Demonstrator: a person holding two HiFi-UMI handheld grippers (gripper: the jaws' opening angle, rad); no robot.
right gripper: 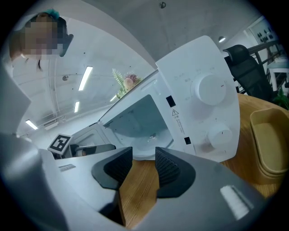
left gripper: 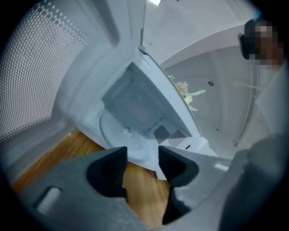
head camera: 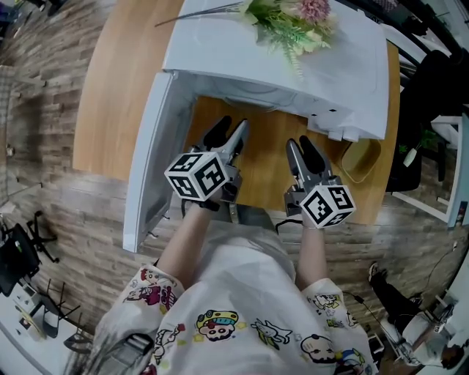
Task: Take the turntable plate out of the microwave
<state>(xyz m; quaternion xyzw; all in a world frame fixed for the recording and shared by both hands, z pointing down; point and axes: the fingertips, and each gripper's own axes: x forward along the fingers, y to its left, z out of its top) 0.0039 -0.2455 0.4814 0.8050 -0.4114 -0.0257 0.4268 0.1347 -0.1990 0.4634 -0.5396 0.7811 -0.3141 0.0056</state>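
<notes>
- White microwave oven [head camera: 293, 66]: it sits on a light wooden table [head camera: 124, 88] with its white door [head camera: 146, 168] swung fully open on its left side. All places below are given from this oven.
- Clear round turntable plate [left gripper: 124, 137]: it lies flat on the floor of the oven cavity, on its hub; neither claw touches it.
- Your left gripper [head camera: 229, 130]: it is just in front of the oven's mouth, toward the door side. The jaws stand well apart with nothing between them; only bare table shows through the gap.
- Your right gripper [head camera: 300, 144]: it is just in front of the mouth, toward the control-panel side. The jaws stand wide and hold nothing.
- Pink and green flower spray [head camera: 293, 22]: it lies on the oven's top.
- Beige shallow trays [head camera: 360, 160]: they are stacked on the table beside the oven's right side, below its two white dials [right gripper: 210, 88].
- Grey-brown plank floor [head camera: 80, 212]: it surrounds the table in front of and left of the oven.
- Black office chair [right gripper: 239, 58]: it stands beyond the oven's right side.
- Grey ceiling with strip lights [right gripper: 86, 76]: it shows above the oven.
</notes>
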